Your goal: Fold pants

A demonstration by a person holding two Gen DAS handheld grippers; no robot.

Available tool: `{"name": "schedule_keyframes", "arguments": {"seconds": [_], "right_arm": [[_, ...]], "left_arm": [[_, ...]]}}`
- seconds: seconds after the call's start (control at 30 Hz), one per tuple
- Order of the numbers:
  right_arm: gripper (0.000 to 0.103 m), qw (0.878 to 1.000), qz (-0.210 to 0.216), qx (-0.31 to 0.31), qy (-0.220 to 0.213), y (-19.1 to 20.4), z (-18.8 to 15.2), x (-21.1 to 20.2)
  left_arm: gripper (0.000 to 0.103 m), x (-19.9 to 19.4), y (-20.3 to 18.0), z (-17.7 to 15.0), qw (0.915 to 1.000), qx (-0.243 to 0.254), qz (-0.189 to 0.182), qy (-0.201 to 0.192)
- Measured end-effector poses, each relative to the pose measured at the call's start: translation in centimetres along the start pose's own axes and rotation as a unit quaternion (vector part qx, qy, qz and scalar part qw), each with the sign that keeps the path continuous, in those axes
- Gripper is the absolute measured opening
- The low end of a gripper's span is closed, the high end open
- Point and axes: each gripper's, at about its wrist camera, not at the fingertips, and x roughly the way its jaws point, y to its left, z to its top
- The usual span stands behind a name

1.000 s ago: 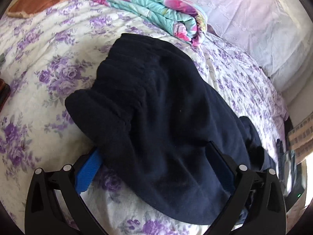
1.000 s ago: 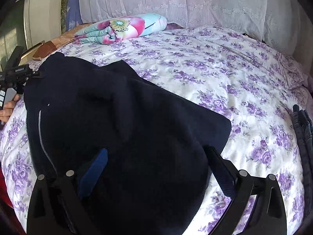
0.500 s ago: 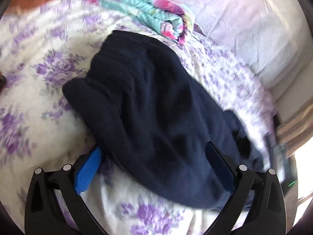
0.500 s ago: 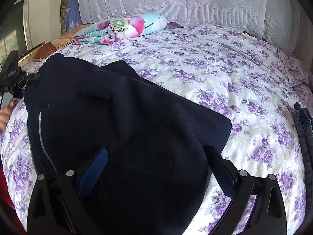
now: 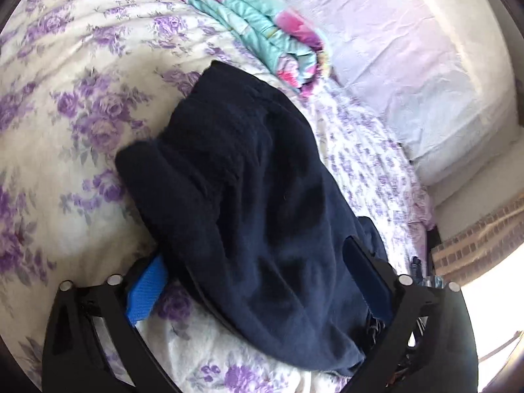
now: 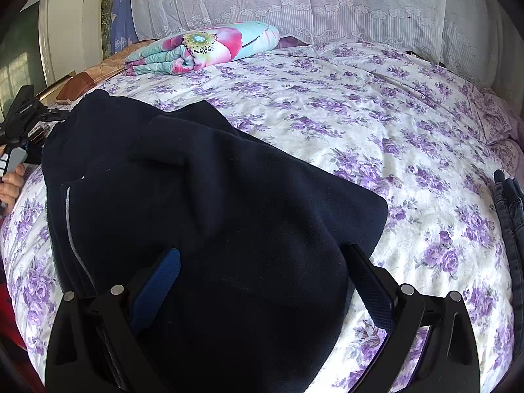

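Pants (image 6: 209, 216) soft, thick, limp; grab at edge; left gripper (image 5: 258, 281), right gripper (image 6: 262, 281) both spread, holding nothing

Pants (image 6: 203, 216) on bedspread (image 6: 376, 124), folded quilt (image 6: 203, 47) behind them, pillows (image 6: 294, 0) behind quilt

Both wrist views look closely down across the pants (image 5: 249, 203) (image 6: 209, 216) from opposite ends.

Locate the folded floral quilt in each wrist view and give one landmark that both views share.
Left wrist: folded floral quilt at top centre, just beyond the dark pants.
Right wrist: quilt at upper left, near the headboard.
Shared landmark: the purple-flowered bedspread.
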Motion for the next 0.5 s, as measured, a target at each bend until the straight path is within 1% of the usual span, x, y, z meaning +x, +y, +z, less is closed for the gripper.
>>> {"name": "schedule_keyframes", "arguments": {"seconds": [0.03,0.07,0.1,0.13,0.17,0.2,0.23,0.27,0.33,0.37,0.4,0.43,0.47,0.5], "right_arm": [[0.100,1.000,0.001,0.001,0.000,0.0,0.0,0.0],[0.100,1.000,0.001,0.001,0.000,0.0,0.0,0.0],[0.100,1.000,0.001,0.001,0.000,0.0,0.0,0.0],[0.100,1.000,0.001,0.001,0.000,0.0,0.0,0.0],[0.100,1.000,0.000,0.000,0.000,0.0,0.0,0.0],[0.100,1.000,0.000,0.000,0.000,-0.1,0.0,0.0],[0.100,1.000,0.000,0.000,0.000,-0.1,0.0,0.0],[0.100,1.000,0.001,0.000,0.000,-0.1,0.0,0.0],[0.100,1.000,0.000,0.000,0.000,-0.1,0.0,0.0],[0.100,1.000,0.001,0.000,0.000,-0.1,0.0,0.0],[0.100,1.000,0.001,0.000,0.000,-0.1,0.0,0.0],[0.100,1.000,0.001,0.000,0.000,-0.1,0.0,0.1],[0.100,1.000,0.001,0.000,0.000,-0.1,0.0,0.0],[0.100,1.000,0.001,0.001,0.000,-0.1,0.0,0.0]], "left_arm": [[0.065,0.0,-0.4,0.2,0.9996,0.013,0.024,0.002],[0.045,0.1,-1.1,0.3,0.9974,0.040,0.061,0.002],[0.041,0.2,-1.5,0.1,0.9954,0.059,0.076,0.000],[0.040,0.2,-1.7,0.1,0.9945,0.069,0.079,0.002],[0.037,0.1,-1.5,0.1,0.9948,0.068,0.076,0.005],[0.035,-0.2,-0.9,0.1,0.9959,0.062,0.066,0.006],[0.034,-0.4,-0.3,0.2,0.9976,0.049,0.048,0.008],[0.034,-0.5,0.6,0.3,0.9993,0.028,0.024,0.011],[0.035,0.0,2.3,0.5,0.9994,-0.016,-0.016,0.024],[0.039,0.5,3.6,0.5,0.9971,-0.053,-0.046,0.031],[0.039,0.5,4.8,0.6,0.9929,-0.088,-0.077,0.024],[0.039,0.3,5.4,0.6,0.9891,-0.111,-0.095,0.018],[0.039,0.4,6.1,0.8,0.9834,-0.140,-0.113,0.019],[0.039,0.5,6.2,0.9,0.9817,-0.149,-0.117,0.021]]}}
